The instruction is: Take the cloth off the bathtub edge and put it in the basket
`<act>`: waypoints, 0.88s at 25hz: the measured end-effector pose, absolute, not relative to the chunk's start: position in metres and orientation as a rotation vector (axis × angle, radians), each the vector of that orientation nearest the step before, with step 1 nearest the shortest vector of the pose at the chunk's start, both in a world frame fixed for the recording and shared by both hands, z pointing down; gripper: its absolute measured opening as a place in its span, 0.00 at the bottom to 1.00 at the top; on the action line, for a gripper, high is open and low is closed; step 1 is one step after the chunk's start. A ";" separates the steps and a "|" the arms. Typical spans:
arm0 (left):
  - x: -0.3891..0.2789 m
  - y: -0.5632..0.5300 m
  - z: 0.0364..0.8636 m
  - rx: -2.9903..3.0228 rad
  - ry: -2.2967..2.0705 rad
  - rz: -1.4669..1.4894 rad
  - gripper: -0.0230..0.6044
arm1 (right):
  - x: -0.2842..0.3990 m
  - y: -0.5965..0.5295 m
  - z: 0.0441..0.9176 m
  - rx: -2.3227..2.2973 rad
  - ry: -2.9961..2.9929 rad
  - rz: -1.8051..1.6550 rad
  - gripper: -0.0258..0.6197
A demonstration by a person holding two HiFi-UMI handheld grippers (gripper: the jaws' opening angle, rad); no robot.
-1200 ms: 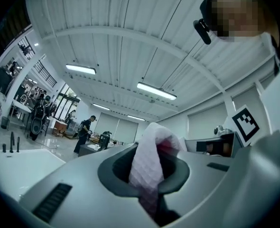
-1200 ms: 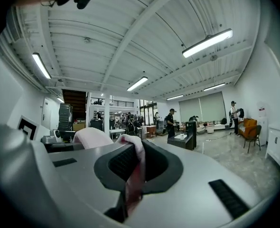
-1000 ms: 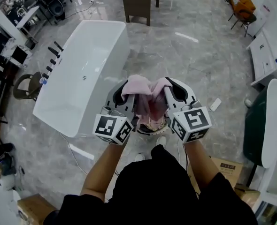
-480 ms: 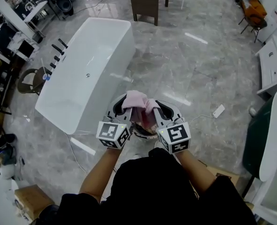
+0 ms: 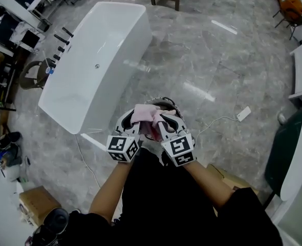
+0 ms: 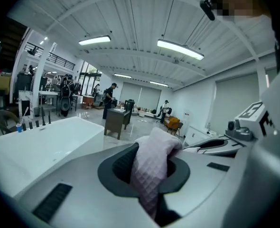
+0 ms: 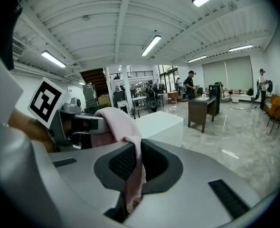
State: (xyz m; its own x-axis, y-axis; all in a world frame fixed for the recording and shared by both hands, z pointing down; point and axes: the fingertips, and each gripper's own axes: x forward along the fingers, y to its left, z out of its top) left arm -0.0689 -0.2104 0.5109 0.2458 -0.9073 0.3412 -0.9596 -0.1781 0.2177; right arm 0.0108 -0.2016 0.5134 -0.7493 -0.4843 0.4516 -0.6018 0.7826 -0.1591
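The cloth (image 5: 147, 118) is stretched short between the two tools, its long axis running roughly from 9 o'clock to 3 o'clock in the head view. It is bunched into a soft hump in the middle. It sits low of centre in that view, just in front of the person's body and well clear of the bathtub (image 5: 97, 60), which lies on the floor toward 10 o'clock.

It is pale pink with a fine quilted, diamond-stitched texture, thick and limp. It shows no flat spread anywhere, only folds.

The left hand-held gripper (image 5: 132, 123) has its jaws pressed onto one end. In the left gripper view the cloth (image 6: 152, 165) fills the gap between the dark pads of this hand-held gripper (image 6: 147, 175). It rises out of them, then bends over toward 2 o'clock, where the other tool stands.

The right hand-held gripper (image 5: 164, 119) pinches the other end. In the right gripper view a thin fold hangs down between the nearly closed pads of that hand-held gripper (image 7: 133, 167). Above the pads the cloth (image 7: 121, 122) arches up toward 10 o'clock to the left tool.

The two tools stand just beside each other, tips pointing toward 12 o'clock. A round, dark-rimmed basket (image 5: 167, 103) shows under and just beyond them, at 1 o'clock of the cloth. The cloth hangs over it. I cannot tell whether they touch.
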 end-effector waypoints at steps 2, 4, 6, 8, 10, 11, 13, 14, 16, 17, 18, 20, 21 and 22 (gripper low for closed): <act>-0.068 -0.208 0.537 2.112 -1.691 0.224 0.11 | 0.012 -0.200 0.538 0.814 -2.550 0.440 0.09; -0.069 -0.203 0.561 2.061 -1.666 0.249 0.11 | 0.015 -0.196 0.558 0.817 -2.511 0.444 0.09; -0.072 -0.201 0.583 1.993 -1.654 0.259 0.11 | 0.016 -0.194 0.579 0.815 -2.490 0.424 0.09; -0.075 -0.201 0.603 1.957 -1.640 0.272 0.11 | 0.016 -0.196 0.601 0.810 -2.470 0.420 0.09; -0.074 -0.200 0.621 1.945 -1.608 0.279 0.11 | 0.018 -0.199 0.619 0.825 -2.431 0.450 0.09; -0.074 -0.200 0.630 1.948 -1.590 0.283 0.11 | 0.018 -0.200 0.627 0.833 -2.411 0.466 0.09; -0.079 -0.202 0.646 1.951 -1.564 0.287 0.11 | 0.014 -0.203 0.643 0.822 -2.384 0.479 0.09; -0.083 -0.204 0.655 1.945 -1.556 0.287 0.11 | 0.011 -0.205 0.652 0.809 -2.376 0.478 0.09; -0.090 -0.207 0.675 1.919 -1.533 0.289 0.11 | 0.008 -0.211 0.670 0.801 -2.353 0.478 0.09; -0.091 -0.209 0.685 1.904 -1.516 0.292 0.11 | 0.010 -0.214 0.678 0.814 -2.332 0.489 0.09; -0.091 -0.210 0.694 1.896 -1.493 0.298 0.11 | 0.013 -0.217 0.687 0.831 -2.306 0.504 0.09; -0.087 -0.213 0.712 1.909 -1.440 0.330 0.11 | 0.018 -0.220 0.705 0.858 -2.254 0.536 0.09; -0.084 -0.214 0.720 1.924 -1.412 0.356 0.11 | 0.019 -0.221 0.715 0.865 -2.229 0.549 0.09; -0.082 -0.214 0.730 1.937 -1.380 0.383 0.11 | 0.019 -0.221 0.725 0.868 -2.206 0.561 0.09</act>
State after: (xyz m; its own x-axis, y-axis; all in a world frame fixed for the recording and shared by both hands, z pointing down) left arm -0.0815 -0.2143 0.7295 0.3837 -0.6969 0.6059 -0.9095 -0.1714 0.3788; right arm 0.0190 -0.2212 0.7252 -0.5375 -0.4188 0.7319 -0.7176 0.6830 -0.1362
